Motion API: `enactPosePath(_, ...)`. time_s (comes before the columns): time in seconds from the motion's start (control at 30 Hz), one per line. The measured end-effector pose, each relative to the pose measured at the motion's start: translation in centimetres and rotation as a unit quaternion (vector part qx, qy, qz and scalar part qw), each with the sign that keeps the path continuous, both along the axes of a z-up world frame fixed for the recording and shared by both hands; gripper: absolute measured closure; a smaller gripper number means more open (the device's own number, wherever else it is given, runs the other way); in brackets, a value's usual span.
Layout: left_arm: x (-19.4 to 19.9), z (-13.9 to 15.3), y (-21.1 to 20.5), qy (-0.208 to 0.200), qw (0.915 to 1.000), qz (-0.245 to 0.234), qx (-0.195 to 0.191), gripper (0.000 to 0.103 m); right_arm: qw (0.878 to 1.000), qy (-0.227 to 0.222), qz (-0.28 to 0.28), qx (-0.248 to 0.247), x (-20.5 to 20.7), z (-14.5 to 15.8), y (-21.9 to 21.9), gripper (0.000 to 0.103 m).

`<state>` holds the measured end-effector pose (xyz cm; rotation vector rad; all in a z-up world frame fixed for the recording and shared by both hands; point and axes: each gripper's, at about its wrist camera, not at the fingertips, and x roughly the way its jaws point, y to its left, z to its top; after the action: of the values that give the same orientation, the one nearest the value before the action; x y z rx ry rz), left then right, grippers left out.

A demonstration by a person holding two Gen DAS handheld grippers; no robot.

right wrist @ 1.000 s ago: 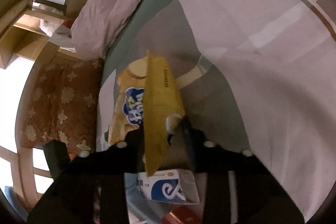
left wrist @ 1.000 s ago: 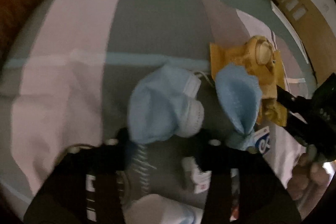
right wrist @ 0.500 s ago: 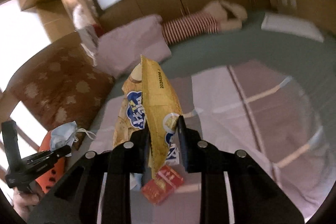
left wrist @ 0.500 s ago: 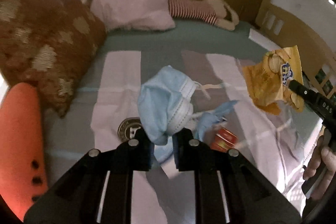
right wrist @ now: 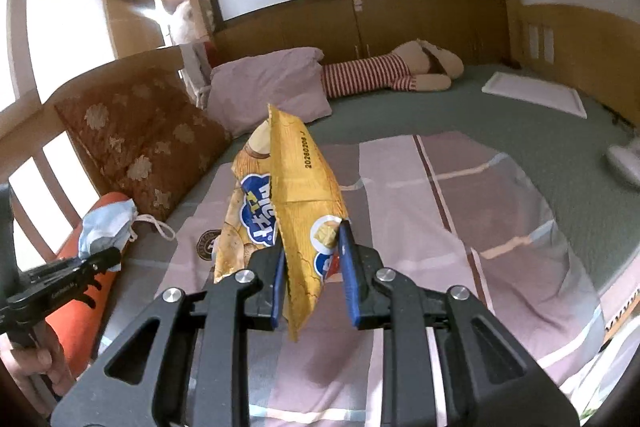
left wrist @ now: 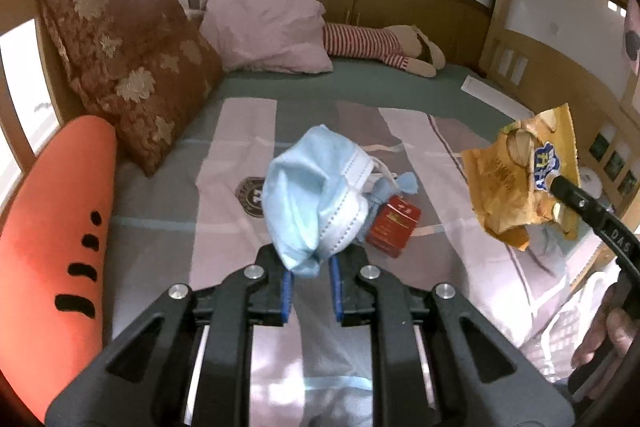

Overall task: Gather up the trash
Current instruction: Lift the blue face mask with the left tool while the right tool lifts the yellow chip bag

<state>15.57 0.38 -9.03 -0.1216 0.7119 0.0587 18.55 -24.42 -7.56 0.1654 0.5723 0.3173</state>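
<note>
Left gripper: low centre of left wrist view, blue pads nearly closed, pinching crumpled light-blue paper face mask; mask raised above striped pink-grey bed sheet.
Right gripper: low centre of right wrist view, narrow gap, clamping crinkled yellow snack bag.
Writing on bag: printed date "20260206"; blue logo, letters not legible.
Small red cardboard box: centre of left wrist view, lying on sheet behind mask; label too small to read.
Left edge: orange carrot-shaped cushion.
</note>
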Motion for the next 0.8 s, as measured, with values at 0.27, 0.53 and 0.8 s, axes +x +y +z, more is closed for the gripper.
enactPosePath(0.27, 0.5, -0.9, 0.4, 0.013, 0.9999, 0.003, -0.006, 0.087, 1.0, 0.011, 0.02, -0.011, 0.1, -0.6, 0.3, 0.078)
enactPosePath(0.53, 0.9, -1.3, 0.3, 0.019, 0.9998, -0.008, -0.002, 0.087, 1.0, 0.015, 0.023, -0.014, 0.3, -0.7, 0.3, 0.078)
enactPosePath(0.8, 0.9, -1.2, 0.3, 0.022, 0.9997, -0.006, -0.005, 0.087, 0.999, 0.017, 0.028, -0.016, 0.3, -0.8, 0.5, 0.078)
